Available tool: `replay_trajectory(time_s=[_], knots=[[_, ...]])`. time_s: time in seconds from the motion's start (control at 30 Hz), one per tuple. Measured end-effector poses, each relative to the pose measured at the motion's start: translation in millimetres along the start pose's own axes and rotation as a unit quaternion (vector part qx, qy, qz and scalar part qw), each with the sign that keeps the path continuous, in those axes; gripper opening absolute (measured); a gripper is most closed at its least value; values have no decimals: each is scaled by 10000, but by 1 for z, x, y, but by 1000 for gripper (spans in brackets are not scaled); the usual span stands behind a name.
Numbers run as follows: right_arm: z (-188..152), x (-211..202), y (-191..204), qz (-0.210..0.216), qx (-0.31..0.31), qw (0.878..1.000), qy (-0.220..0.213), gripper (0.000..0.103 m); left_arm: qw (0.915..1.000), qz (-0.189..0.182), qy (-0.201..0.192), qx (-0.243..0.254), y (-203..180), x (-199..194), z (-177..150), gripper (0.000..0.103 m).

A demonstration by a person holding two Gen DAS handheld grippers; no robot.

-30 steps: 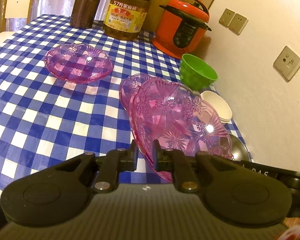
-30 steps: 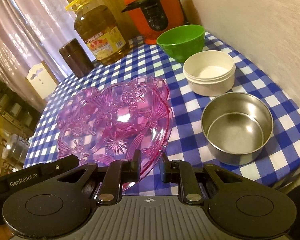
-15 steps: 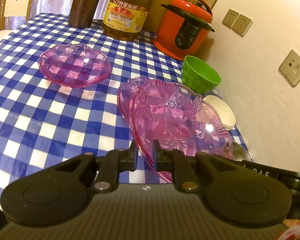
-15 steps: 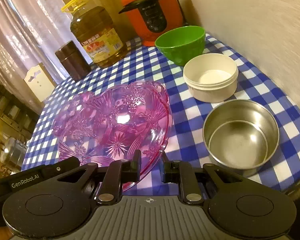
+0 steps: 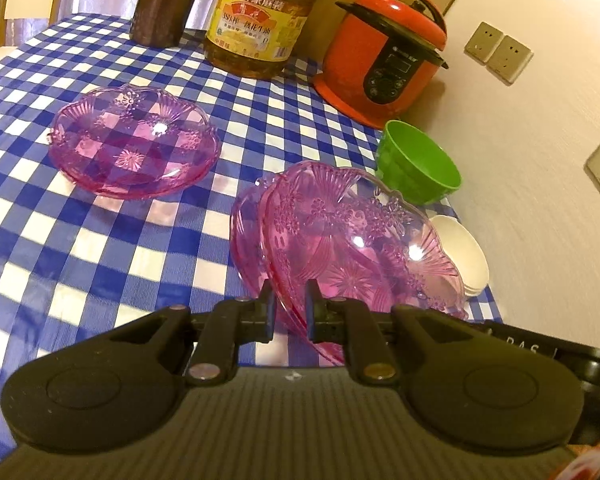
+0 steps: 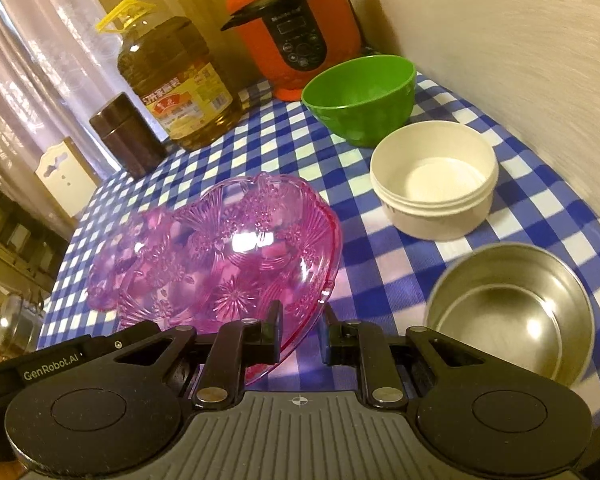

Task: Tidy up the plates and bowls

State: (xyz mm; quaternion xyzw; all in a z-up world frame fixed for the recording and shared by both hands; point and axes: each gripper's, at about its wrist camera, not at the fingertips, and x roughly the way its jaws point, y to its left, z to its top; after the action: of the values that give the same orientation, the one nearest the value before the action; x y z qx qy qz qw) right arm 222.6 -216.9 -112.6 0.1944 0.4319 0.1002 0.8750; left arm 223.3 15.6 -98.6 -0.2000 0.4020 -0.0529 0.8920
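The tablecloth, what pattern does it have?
Blue and white checks; the tablecloth shows best in the left wrist view.

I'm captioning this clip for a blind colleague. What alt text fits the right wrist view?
The right gripper pinches the rim of a pink glass plate, held tilted over a blue checked tablecloth. To the right sit a steel bowl, stacked white bowls and a green bowl.

Home kitchen: rice cooker [image 5: 384,56], oil jug [image 5: 260,20]

Steel bowl [image 6: 508,312] nearest, stacked tubs [image 6: 434,180] behind it, ribbed bowl [image 6: 360,96] behind those, cooker [image 6: 296,28] rearmost.
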Motion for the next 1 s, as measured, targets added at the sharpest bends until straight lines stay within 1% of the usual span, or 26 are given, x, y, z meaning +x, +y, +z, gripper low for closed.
replay_trajectory(time_s=[0.27, 0.5, 0.7, 0.77, 0.83, 0.9, 0.93, 1.0], knots=[[18, 27, 0, -94, 12, 9999, 61, 18, 9997, 49, 184, -172, 7, 24, 14, 13], [23, 39, 0, -148, 37, 9999, 83, 18, 9994, 135, 292, -144, 10, 35, 18, 14], [25, 44, -1, -199, 29, 9997, 100, 18, 9990, 247, 359, -5, 8, 38, 20, 15], [26, 46, -1, -220, -2, 9997, 113, 18, 9987, 307, 385, 135, 6, 38, 21, 18], [26, 46, -1, -223, -41, 9997, 94, 18, 9982, 376, 362, 288, 1, 37, 21, 28], [27, 45, -1, -222, -60, 9997, 71, 18, 9975, 450, 326, 430, -1, 35, 20, 33], [27, 45, -2, -231, -79, 9997, 42, 18, 9973, 484, 285, 474, -2, 33, 20, 37], [27, 44, -2, -256, -105, 9996, -7, 18, 9976, 429, 217, 494, -1, 30, 19, 43]])
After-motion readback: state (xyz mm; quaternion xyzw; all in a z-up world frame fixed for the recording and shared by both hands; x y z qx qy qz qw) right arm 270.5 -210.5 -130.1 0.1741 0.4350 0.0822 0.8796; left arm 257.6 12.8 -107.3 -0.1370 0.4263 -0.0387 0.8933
